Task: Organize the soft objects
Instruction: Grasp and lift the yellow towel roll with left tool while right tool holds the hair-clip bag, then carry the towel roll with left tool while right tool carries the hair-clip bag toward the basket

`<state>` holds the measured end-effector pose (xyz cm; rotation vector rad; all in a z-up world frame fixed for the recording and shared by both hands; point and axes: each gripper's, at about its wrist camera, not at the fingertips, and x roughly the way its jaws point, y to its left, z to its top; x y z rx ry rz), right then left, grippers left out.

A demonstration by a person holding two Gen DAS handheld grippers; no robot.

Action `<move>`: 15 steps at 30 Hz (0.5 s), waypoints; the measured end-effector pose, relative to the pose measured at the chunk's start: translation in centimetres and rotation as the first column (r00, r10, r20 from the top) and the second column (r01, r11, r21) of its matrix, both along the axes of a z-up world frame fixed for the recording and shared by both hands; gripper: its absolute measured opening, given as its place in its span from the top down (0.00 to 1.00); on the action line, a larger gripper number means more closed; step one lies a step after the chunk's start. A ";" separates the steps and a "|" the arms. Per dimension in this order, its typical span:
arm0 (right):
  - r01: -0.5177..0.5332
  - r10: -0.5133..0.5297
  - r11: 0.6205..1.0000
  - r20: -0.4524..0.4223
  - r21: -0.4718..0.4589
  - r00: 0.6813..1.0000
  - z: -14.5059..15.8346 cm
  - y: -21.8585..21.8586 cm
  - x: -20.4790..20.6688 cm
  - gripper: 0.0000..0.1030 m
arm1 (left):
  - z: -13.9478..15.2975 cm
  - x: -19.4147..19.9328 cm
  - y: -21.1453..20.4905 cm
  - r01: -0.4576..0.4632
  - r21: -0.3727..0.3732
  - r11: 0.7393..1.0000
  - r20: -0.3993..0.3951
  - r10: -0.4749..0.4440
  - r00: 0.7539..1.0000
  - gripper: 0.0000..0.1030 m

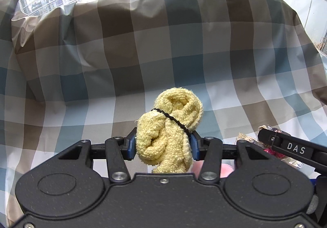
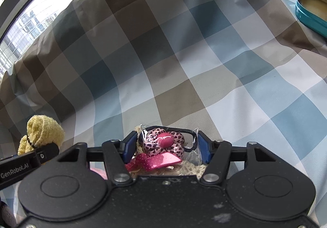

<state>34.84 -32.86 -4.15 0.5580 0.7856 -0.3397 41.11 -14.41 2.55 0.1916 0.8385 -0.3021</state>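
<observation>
My left gripper (image 1: 163,144) is shut on a rolled yellow terry towel (image 1: 169,125) bound with a black elastic band, held above the checked cloth (image 1: 143,54). The towel also shows at the left of the right wrist view (image 2: 43,131). My right gripper (image 2: 166,146) is shut on a clear plastic packet holding a pink heart-print fabric flower hair accessory (image 2: 163,142) with a pink dotted ribbon. The right gripper's finger shows at the right of the left wrist view (image 1: 286,144). The two grippers are side by side, close together.
The brown, blue and white checked cloth (image 2: 184,54) covers the surface and rises over a bulky shape behind. An open teal tin (image 2: 312,5) sits at the far right. Windows with buildings lie beyond. Pink and cream soft items lie under the grippers.
</observation>
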 end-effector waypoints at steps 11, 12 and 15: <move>0.136 -0.128 0.980 0.066 -0.147 0.990 3.8 -5.2 -7.7 0.41 | 3.0 -4.7 -6.4 0.169 -0.108 0.980 0.039 -0.166 0.985 0.53; 0.153 -0.144 0.977 0.068 -0.150 0.987 3.7 -5.9 -8.6 0.41 | 3.0 -5.4 -7.3 0.194 -0.114 0.974 0.039 -0.190 0.981 0.53; 0.202 -0.193 0.966 0.069 -0.161 0.979 3.3 -8.0 -11.9 0.41 | 2.8 -7.1 -9.4 0.258 -0.135 0.957 0.032 -0.256 0.966 0.53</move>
